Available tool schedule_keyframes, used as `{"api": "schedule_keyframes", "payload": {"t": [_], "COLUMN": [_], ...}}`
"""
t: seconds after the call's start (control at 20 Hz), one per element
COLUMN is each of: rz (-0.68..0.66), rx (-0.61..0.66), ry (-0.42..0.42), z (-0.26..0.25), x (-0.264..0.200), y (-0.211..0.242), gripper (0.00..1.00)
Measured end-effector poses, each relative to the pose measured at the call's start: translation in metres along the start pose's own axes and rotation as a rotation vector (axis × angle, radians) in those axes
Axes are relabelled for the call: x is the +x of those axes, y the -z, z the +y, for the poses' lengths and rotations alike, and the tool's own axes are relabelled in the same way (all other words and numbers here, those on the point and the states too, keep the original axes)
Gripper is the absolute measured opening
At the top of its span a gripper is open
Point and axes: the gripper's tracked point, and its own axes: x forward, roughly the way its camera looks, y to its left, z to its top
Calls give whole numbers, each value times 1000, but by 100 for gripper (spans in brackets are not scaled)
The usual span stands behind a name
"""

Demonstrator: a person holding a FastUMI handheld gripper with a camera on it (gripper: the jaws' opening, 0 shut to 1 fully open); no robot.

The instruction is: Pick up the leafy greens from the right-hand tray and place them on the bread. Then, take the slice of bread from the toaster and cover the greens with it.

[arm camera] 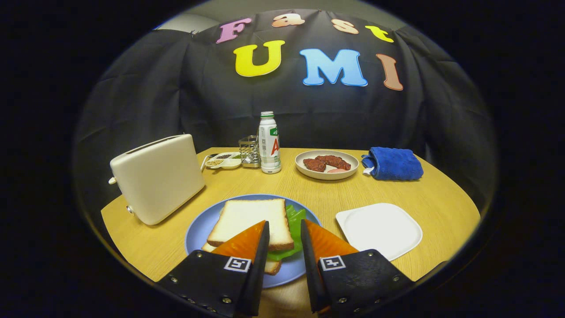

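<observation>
On the blue plate lies a stacked sandwich. A white bread slice is on top, leafy greens stick out at its right side, and a lower bread slice peeks out underneath. My gripper is open just above the sandwich's near right corner. One finger is over the top slice and the other over the greens' edge, with nothing gripped. The white right-hand tray sits beside the plate, showing only its plain white surface. The cream toaster stands to the left of the plate.
Behind the plate stand a white bottle, a small wire rack and a divided condiment dish. A bowl with brown meat pieces and a folded blue towel are at the back right. The round wooden table ends close by on the right.
</observation>
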Motion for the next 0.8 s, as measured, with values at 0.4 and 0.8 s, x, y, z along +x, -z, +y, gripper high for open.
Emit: {"api": "schedule_keyframes", "payload": {"t": [0.4,0.8], "rz": [-96,-248], "rx": [44,50], "ry": [31,29], "z": [-58,-134], "x": [3,14], "y": [-50,-108], "gripper": [42,42]}}
